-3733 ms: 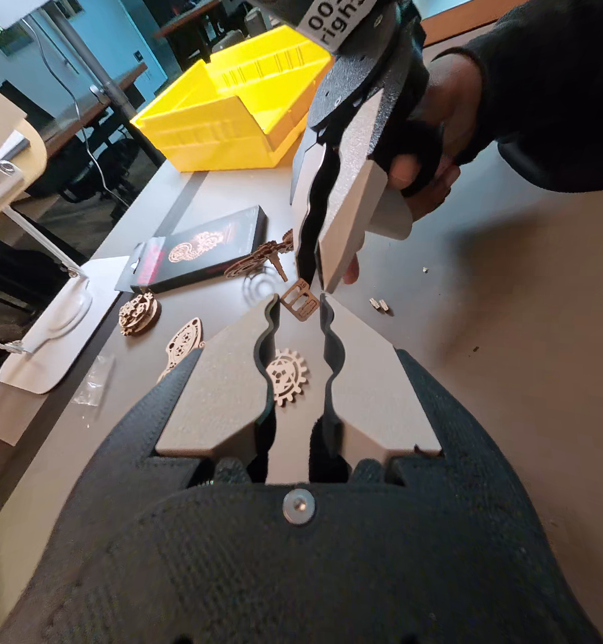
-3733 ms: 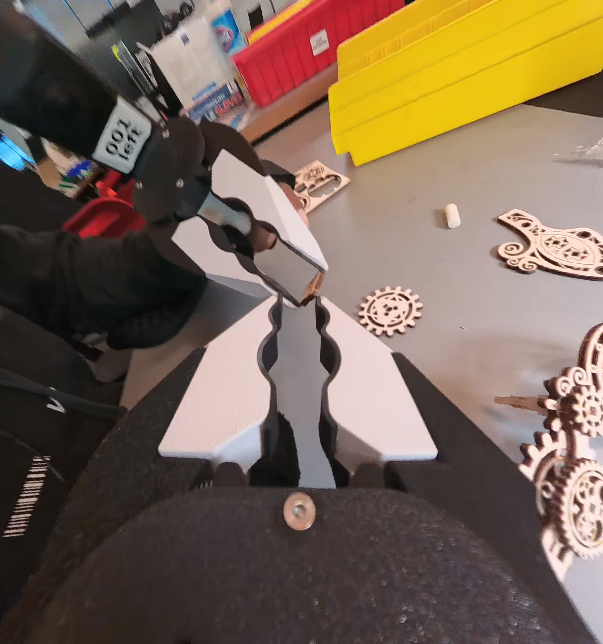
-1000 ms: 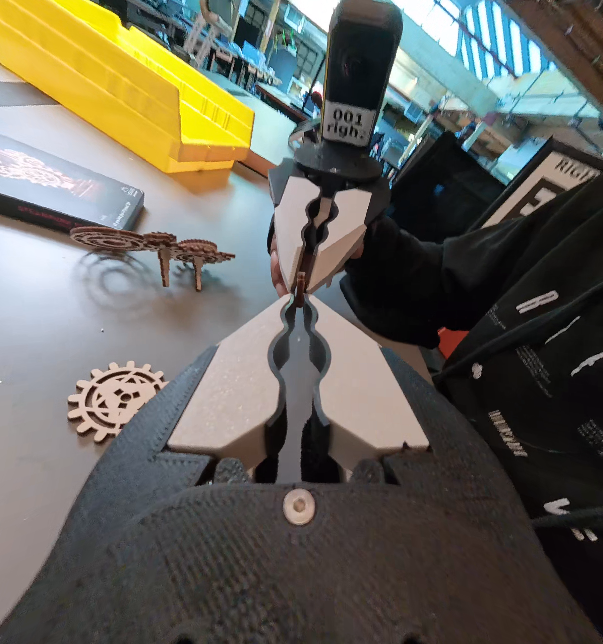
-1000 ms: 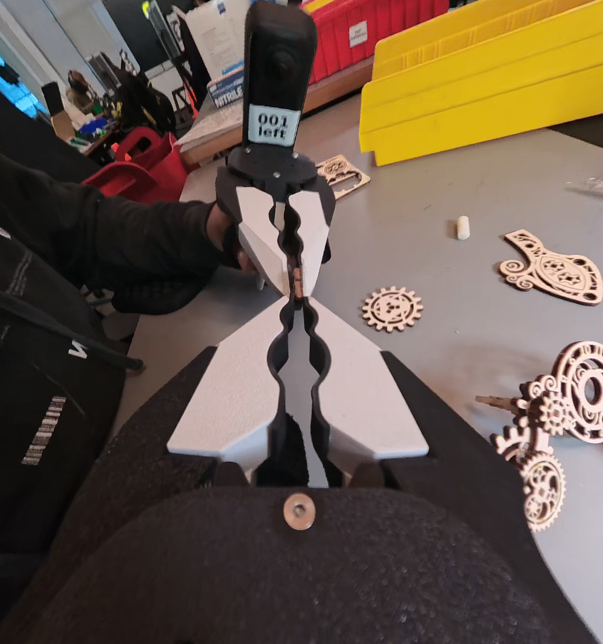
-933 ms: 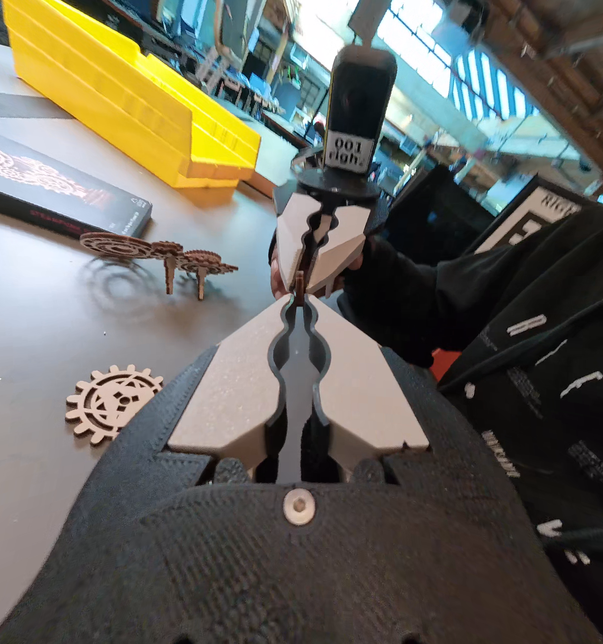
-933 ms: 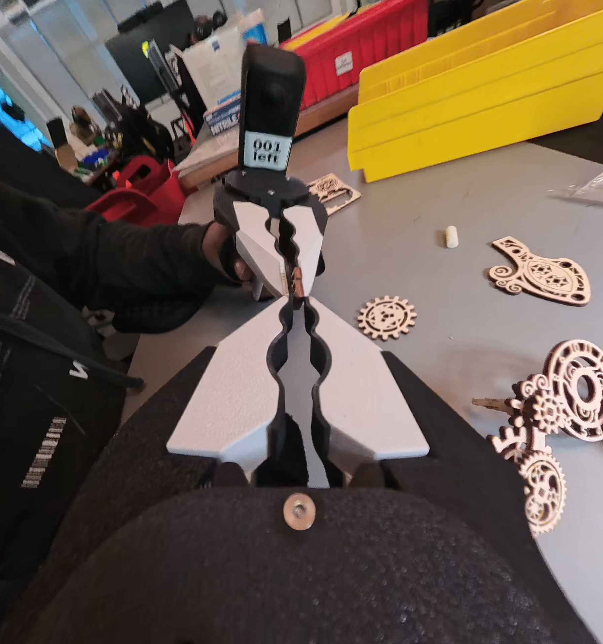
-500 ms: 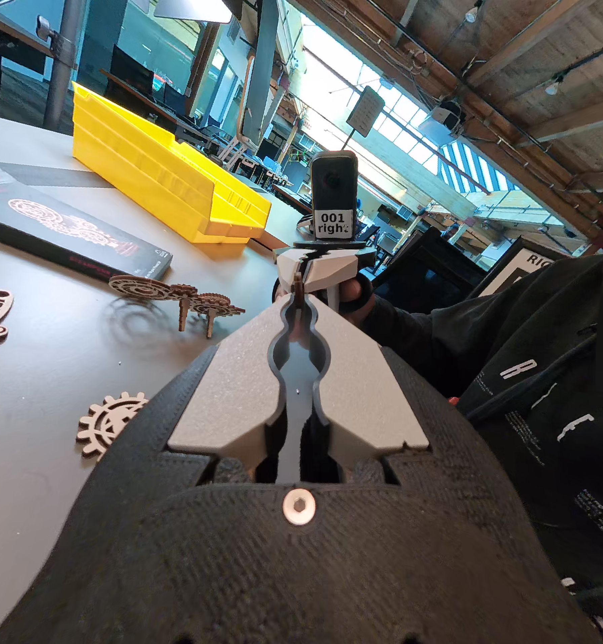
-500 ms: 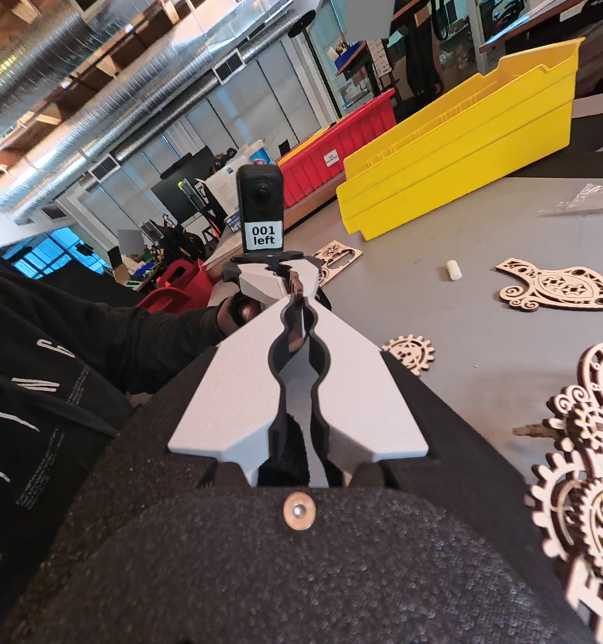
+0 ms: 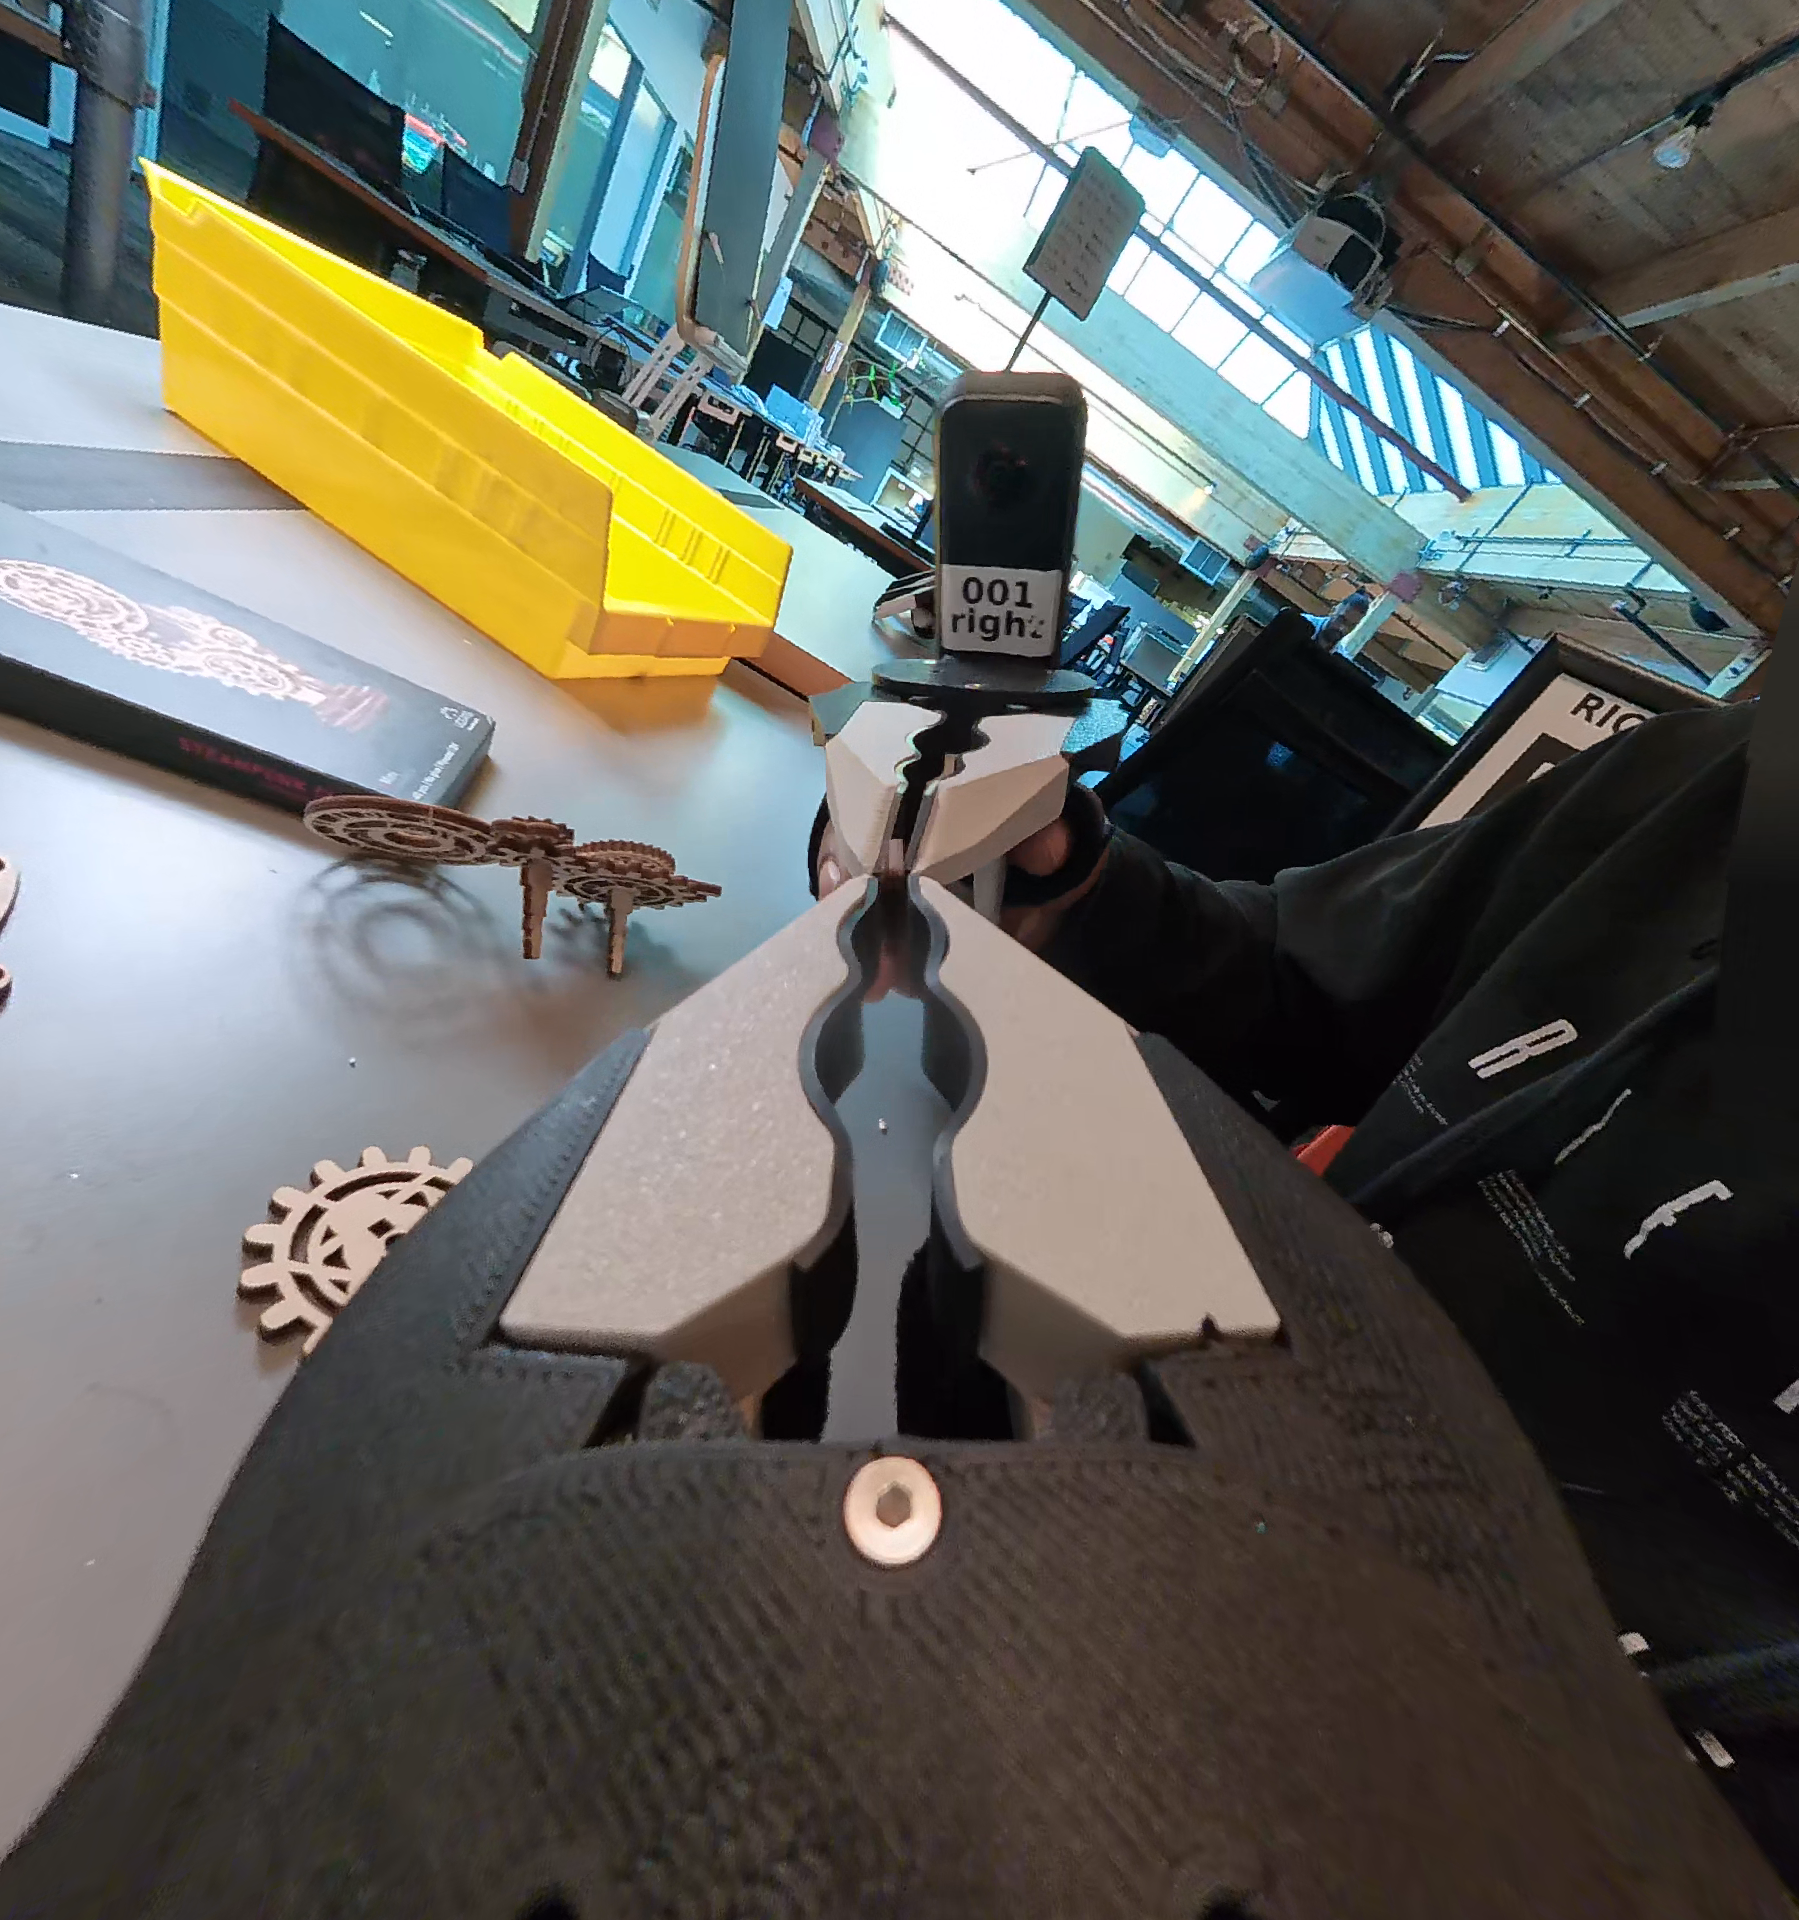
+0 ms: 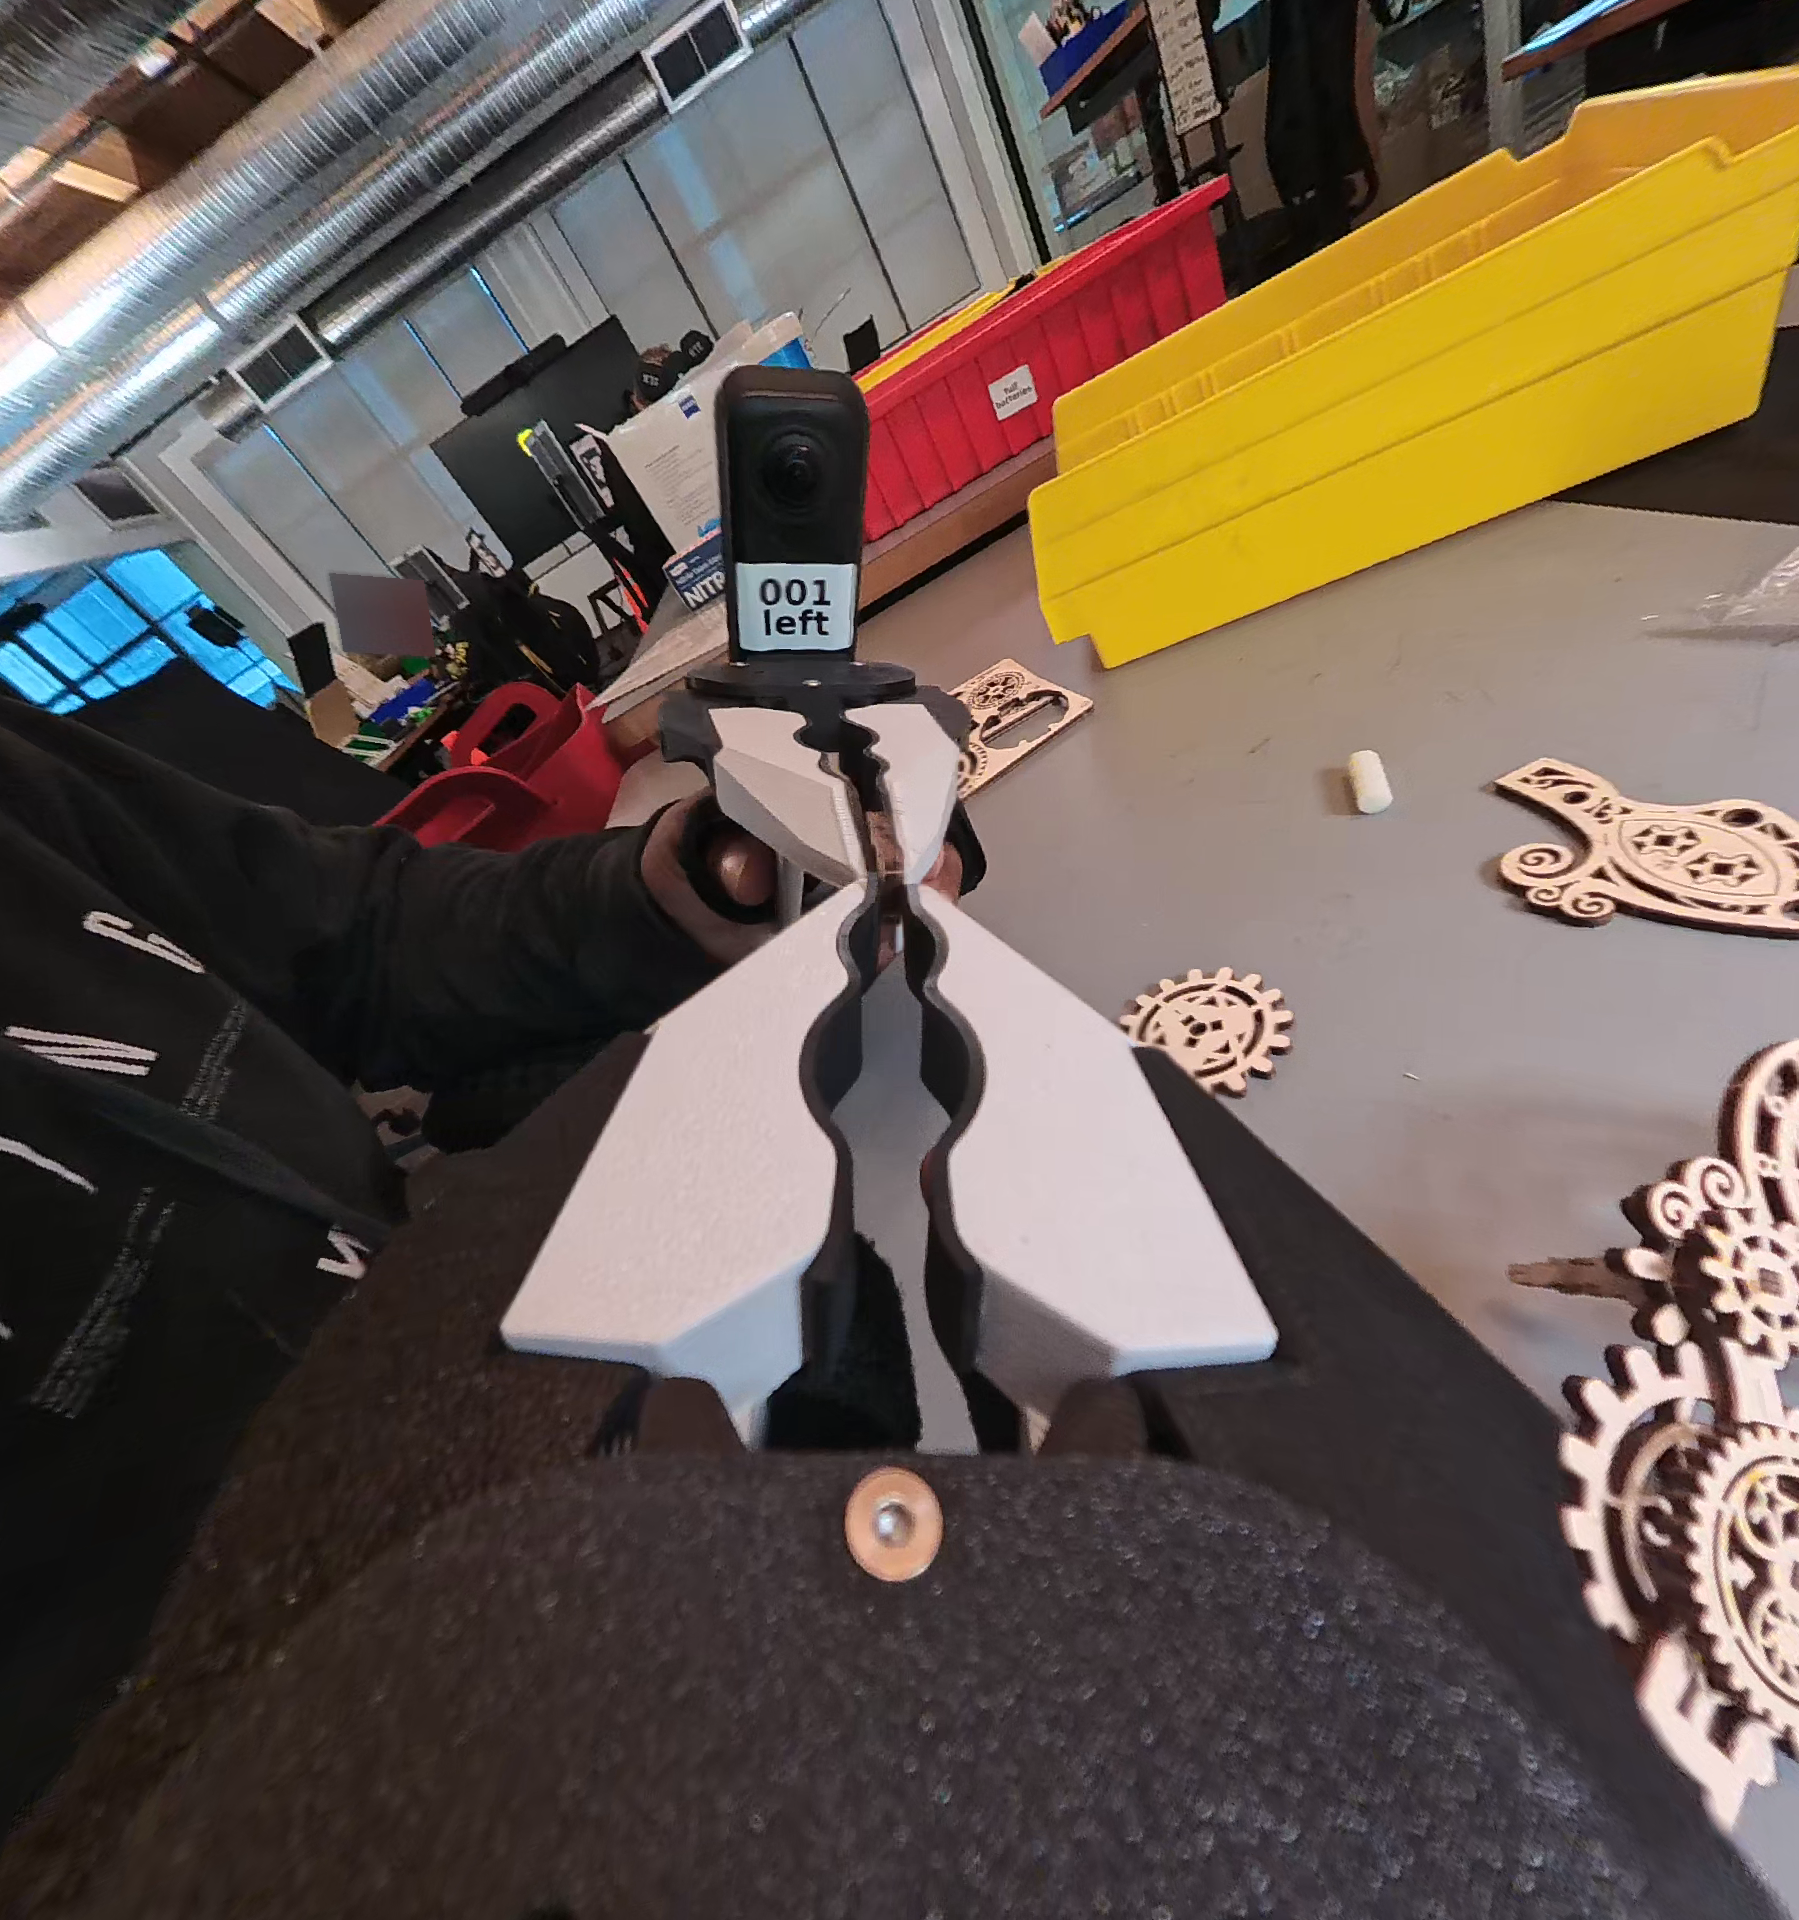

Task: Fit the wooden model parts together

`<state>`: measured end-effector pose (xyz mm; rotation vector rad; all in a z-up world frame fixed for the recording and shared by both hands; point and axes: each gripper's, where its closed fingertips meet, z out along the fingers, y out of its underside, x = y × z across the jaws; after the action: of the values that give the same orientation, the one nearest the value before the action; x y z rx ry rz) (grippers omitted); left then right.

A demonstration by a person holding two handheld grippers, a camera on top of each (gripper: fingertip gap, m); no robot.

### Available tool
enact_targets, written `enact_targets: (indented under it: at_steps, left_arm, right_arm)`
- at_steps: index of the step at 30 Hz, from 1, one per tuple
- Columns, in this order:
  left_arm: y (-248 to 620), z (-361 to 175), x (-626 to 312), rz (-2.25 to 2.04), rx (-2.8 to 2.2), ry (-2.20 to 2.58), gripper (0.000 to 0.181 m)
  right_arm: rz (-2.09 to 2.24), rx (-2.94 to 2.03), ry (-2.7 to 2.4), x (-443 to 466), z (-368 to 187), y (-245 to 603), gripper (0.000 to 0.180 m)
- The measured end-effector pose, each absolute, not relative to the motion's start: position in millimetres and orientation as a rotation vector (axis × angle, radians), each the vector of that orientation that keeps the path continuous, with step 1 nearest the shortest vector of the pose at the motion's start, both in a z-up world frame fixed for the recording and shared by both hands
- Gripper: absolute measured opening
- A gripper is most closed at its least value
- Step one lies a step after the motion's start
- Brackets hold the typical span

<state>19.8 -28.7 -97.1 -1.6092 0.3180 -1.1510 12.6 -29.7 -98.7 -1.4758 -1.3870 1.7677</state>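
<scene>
My left gripper (image 9: 890, 896) and my right gripper (image 10: 879, 896) meet tip to tip in the air above the grey table (image 9: 199, 1039). Both are shut on a small brown wooden part (image 10: 882, 836), seen edge-on between the tips and also in the left wrist view (image 9: 887, 930). I cannot tell whether it is one part or two. The right gripper (image 9: 910, 831) faces the left wrist view and the left gripper (image 10: 874, 868) faces the right wrist view. A standing gear assembly (image 9: 500, 842) and a loose gear (image 9: 344, 1236) are on the table.
In the right wrist view, the gear assembly (image 10: 1757, 1351), the loose gear (image 10: 1207, 1029), an ornate flat part (image 10: 1684, 868), a white peg (image 10: 1366, 779) and a cut-out sheet (image 10: 1020, 707) lie on the table. A black box (image 9: 199, 665) and a yellow bin (image 9: 438, 447) stand behind. My left and right fingertips are right by each other. From either gripper's tips it is about 12 cm to the loose gear (image 9: 344, 1236). It is also in sight in the right wrist view (image 10: 1223, 1010).
Both grippers have risen and levelled out from pointing down at the table. They stay tip to tip, shut on the small part, and have moved little in the last half second.
</scene>
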Motion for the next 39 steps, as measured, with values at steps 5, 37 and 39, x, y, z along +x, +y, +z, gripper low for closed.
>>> enact_targets:
  at_steps: [5, 37, 39]
  left_arm:
    - [-26.0, -99.0, 19.0, -1.128, -1.628, 0.287, 0.001]
    - [-17.8, -113.7, 13.6, -0.895, -1.718, 0.328, 0.002]
    - [-16.8, -111.9, 12.9, -0.936, -1.709, 0.304, 0.002]
  right_arm:
    - [1.698, -1.461, -1.379, 11.1, -99.9, -26.6, 0.001]
    - [1.53, -1.542, -1.298, 3.7, -113.7, -16.5, 0.001]
    - [1.603, -1.571, -1.28, 4.3, -113.0, -14.8, 0.004]
